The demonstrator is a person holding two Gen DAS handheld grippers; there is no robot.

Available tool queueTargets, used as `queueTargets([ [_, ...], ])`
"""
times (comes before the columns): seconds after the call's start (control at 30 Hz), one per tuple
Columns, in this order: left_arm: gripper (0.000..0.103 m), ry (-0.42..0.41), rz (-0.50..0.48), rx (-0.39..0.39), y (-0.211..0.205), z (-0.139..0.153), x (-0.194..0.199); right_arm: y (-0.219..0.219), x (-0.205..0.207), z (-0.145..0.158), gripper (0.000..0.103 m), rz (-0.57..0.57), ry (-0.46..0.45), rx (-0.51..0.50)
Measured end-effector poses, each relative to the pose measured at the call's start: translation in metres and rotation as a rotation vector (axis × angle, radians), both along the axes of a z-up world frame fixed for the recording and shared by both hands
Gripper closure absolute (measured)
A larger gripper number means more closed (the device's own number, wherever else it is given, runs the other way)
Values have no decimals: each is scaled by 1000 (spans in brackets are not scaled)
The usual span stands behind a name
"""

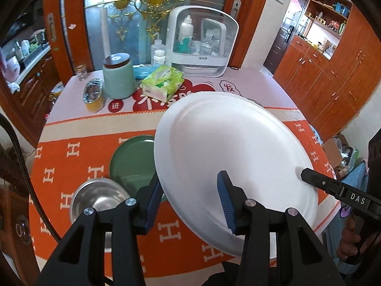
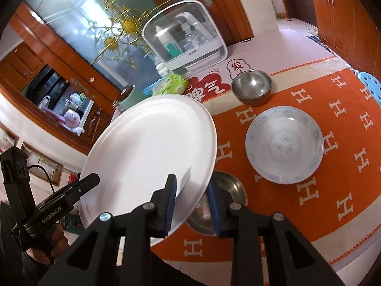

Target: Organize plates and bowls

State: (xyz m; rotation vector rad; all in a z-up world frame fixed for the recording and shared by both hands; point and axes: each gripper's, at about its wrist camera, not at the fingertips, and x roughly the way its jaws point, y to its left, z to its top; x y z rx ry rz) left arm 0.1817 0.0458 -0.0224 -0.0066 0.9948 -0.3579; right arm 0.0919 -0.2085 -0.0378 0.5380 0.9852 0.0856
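Left tongs [image 1: 190,196] and right tongs [image 2: 191,205] both clamped, angled downward

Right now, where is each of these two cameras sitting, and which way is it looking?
Left wrist: on the left tool, looking down its fingers at the white plate, green plate and a steel bowl; the right tool shows at the right edge.
Right wrist: on the right tool, looking at a patterned plate; the left tool and a hand show.
Shared: the white plate, gripped by both tools.

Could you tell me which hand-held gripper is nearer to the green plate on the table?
Left. The left hand-held gripper holds the white plate directly above the green plate; the right hand-held gripper grips the white plate's opposite edge, farther away.
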Motion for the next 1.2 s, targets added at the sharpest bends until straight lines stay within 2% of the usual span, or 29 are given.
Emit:
queueTargets([
  [0.17, 59, 12, 39, -11, 11, -8, -28, 7, -18, -2, 77, 37, -14, -8],
  [0.3, 59, 7, 69, -16, 18, -17, -52, 21, -35, -8, 77, 85, -47, -80],
  [0.67, 59, 30, 110, -55, 36, -39, -124, 38, -92, -16, 77, 151, -39, -142],
  [0.93, 58, 52, 109, -60, 46, -59, -166, 55, -124, -28, 77, 180, -1, -204],
  [1.2, 58, 90, 122, -51, 56, -87, -187, 76, -142, -52, 76, 214, 50, -285],
])
